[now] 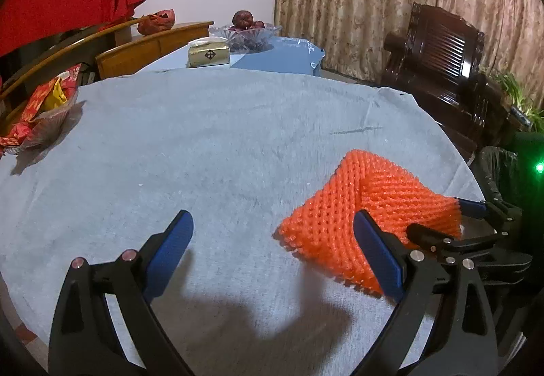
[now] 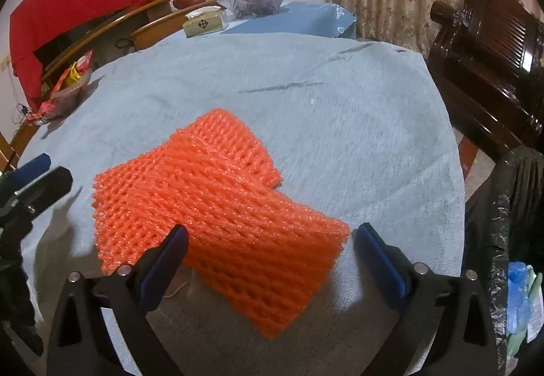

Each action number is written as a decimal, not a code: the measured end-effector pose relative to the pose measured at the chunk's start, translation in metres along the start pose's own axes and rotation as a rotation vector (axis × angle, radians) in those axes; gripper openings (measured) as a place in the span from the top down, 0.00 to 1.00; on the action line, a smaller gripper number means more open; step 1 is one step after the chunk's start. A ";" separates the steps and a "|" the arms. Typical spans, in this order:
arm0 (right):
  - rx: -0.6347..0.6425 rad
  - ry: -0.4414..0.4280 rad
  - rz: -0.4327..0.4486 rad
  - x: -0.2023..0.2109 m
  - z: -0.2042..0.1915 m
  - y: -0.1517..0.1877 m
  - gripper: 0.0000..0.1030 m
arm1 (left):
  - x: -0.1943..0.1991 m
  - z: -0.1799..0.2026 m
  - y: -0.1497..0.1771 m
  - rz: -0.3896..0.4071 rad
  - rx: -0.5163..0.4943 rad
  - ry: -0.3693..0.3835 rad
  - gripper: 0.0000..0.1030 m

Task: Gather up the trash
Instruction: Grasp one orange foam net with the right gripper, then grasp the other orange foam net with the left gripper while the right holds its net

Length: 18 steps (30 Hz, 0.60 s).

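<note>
Patterned beige curtains (image 1: 391,1) and a dark carved wooden chair (image 1: 442,63) fill the upper right of both views, behind a round counter under a pale blue-grey cloth (image 1: 204,137). At the far right edge of the right wrist view hangs a black plastic bin bag (image 2: 513,206).

An orange foam-mesh fruit sleeve (image 2: 217,206) lies folded on the cloth at the centre of that view, and at lower right in the left wrist view. It looks feather-light, soft and springy, likely to crush flat yet unlikely to slip; the near folded edge looks the best place to pinch.

One right hand-held gripper (image 2: 268,240) stands wide open astride that near edge, pads not pressing. One left hand-held gripper (image 1: 272,229) gapes open over bare cloth, holding nothing.
</note>
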State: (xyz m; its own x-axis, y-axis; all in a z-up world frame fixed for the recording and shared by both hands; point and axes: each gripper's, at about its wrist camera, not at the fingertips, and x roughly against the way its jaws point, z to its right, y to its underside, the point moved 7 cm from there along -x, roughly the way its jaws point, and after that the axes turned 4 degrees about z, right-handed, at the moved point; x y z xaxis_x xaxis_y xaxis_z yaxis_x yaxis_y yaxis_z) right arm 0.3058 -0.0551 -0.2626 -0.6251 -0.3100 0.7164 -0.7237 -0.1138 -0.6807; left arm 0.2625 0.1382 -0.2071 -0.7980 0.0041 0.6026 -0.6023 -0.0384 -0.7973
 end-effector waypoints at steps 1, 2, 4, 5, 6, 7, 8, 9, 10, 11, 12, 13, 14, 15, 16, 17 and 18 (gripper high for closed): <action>-0.001 -0.017 -0.002 0.001 -0.001 0.000 0.17 | -0.001 0.000 0.001 -0.002 0.000 0.000 0.10; 0.002 -0.030 -0.003 0.002 -0.003 0.000 0.20 | -0.001 0.000 0.001 -0.003 0.000 0.000 0.10; 0.012 -0.049 -0.007 0.004 -0.008 -0.001 0.35 | -0.001 0.002 0.002 -0.007 -0.001 0.002 0.10; 0.014 -0.059 -0.009 0.004 -0.011 -0.001 0.39 | -0.001 0.003 0.003 -0.008 -0.003 0.002 0.10; 0.016 -0.079 -0.013 0.006 -0.013 -0.001 0.48 | -0.001 0.003 0.003 -0.009 -0.005 0.003 0.10; 0.018 -0.089 -0.015 0.007 -0.015 0.000 0.56 | -0.001 0.004 0.003 -0.009 -0.006 0.004 0.10; 0.023 -0.103 -0.019 0.008 -0.016 0.000 0.60 | -0.001 0.005 0.003 -0.010 -0.007 0.005 0.10; 0.029 -0.121 -0.022 0.009 -0.019 0.001 0.67 | 0.000 0.006 0.003 -0.010 -0.009 0.006 0.10; 0.034 -0.125 -0.021 0.010 -0.020 0.001 0.70 | 0.001 0.007 0.004 -0.011 -0.010 0.006 0.10; 0.038 -0.130 -0.020 0.012 -0.022 0.002 0.72 | 0.002 0.008 0.004 -0.011 -0.011 0.006 0.10; 0.039 -0.134 -0.020 0.013 -0.022 0.002 0.74 | 0.003 0.009 0.004 -0.011 -0.011 0.008 0.10; 0.037 -0.136 -0.017 0.015 -0.022 0.001 0.74 | 0.004 0.010 0.004 -0.010 -0.012 0.010 0.10; 0.032 -0.135 -0.014 0.017 -0.021 0.001 0.74 | 0.005 0.012 0.004 -0.010 -0.013 0.010 0.10; 0.019 -0.135 -0.006 0.020 -0.019 -0.001 0.74 | 0.006 0.013 0.004 -0.008 -0.016 0.011 0.10; 0.010 -0.132 0.001 0.023 -0.017 -0.002 0.74 | 0.007 0.015 0.003 -0.007 -0.019 0.013 0.10; -0.005 -0.126 0.015 0.027 -0.013 -0.005 0.74 | 0.007 0.016 0.003 -0.006 -0.020 0.013 0.10; -0.017 -0.115 0.029 0.032 -0.008 -0.007 0.74 | 0.008 0.018 0.003 -0.005 -0.020 0.015 0.10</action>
State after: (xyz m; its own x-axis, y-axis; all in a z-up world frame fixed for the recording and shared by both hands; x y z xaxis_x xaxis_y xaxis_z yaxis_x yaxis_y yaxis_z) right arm 0.2891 -0.0564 -0.2338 -0.6087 -0.4195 0.6734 -0.7115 -0.0871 -0.6973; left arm 0.2542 0.1199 -0.2040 -0.7951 0.0193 0.6062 -0.6065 -0.0178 -0.7949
